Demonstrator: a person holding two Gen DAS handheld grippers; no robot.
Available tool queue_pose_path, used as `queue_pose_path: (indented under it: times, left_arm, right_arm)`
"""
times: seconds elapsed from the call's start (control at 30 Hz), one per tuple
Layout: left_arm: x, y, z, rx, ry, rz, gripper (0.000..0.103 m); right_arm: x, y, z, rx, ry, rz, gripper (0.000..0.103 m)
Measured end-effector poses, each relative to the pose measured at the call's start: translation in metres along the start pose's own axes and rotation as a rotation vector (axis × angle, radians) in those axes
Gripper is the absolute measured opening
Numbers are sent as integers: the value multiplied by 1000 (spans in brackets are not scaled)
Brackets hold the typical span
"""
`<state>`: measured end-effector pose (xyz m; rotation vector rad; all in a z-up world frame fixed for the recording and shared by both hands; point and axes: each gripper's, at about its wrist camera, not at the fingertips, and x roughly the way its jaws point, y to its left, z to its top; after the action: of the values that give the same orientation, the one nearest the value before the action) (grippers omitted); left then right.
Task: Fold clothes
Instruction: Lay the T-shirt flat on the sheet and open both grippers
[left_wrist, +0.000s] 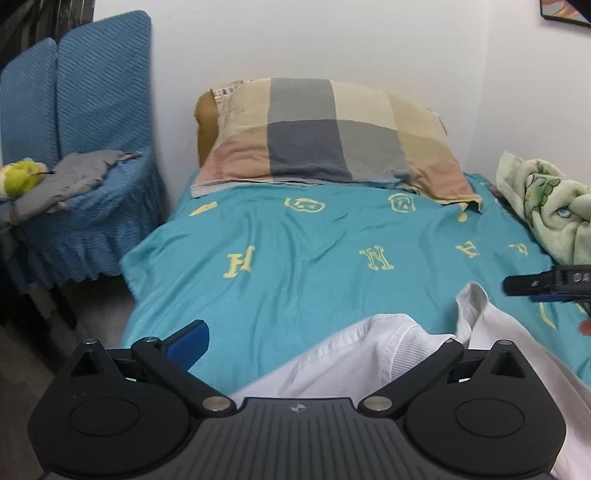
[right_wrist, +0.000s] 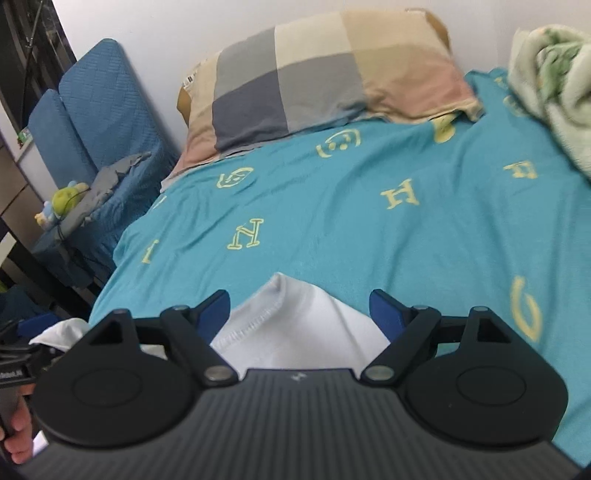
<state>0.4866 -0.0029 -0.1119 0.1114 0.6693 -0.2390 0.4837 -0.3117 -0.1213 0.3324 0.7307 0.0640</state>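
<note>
So, writing first: the teal bedsheet is printed with yellow letters. The left wrist view shows an H, an N, an A and an F, plus two round face-like emblems up near the pillow. The right wrist view shows N, H, F and a big G at the right edge, again with two emblems. The right gripper's body, poking in at the right edge of the left wrist view, has white lettering starting "DA", cut off by the frame. A blurry label on the left gripper's body at the lower left of the right wrist view can't be read.

Counts: one checked pillow at the top centre, one green cartoon-print blanket bunched at the right, two blue-covered chairs at the upper left, one grey garment on the chair seat, one yellow-green plush toy beside it.

There's one white t-shirt, lying on the sheet at the bottom centre of both views. The right gripper has its jaws spread wide, with a hemmed corner of the shirt sitting between the blue fingers, not pinched. The left gripper also looks spread wide; only its left blue finger shows, and the shirt's ribbed collar is draped over the right side.
</note>
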Motion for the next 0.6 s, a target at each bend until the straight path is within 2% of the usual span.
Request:
queue_pose_path:
  times: [0.1,0.17,0.23,0.37,0.47,0.6]
  left_arm:
    - [-33,-15,-6,60,-8,81,103]
    - [-56,-27,-12,64,-31,107,103]
    - [-62,-34,-21,49,-39,121,103]
    - [-65,-49,-41,29,-59,122,99]
    - [-57,-50,-54,-40,-43,118,99]
    - [-35,-49,-52,-102,-36,115,99]
  right_arm:
    - [-47,11,-17,-13,-12,-35,84]
    - [-84,17,-35,2,-22,-52,84]
    - [-124,23,-62,37,-29,-56,84]
    - [-188,27,-130,139,37,-8,84]
    - [-211,32,-161,168,76,21,84]
    - [-208,43,-166,157,54,62,84]
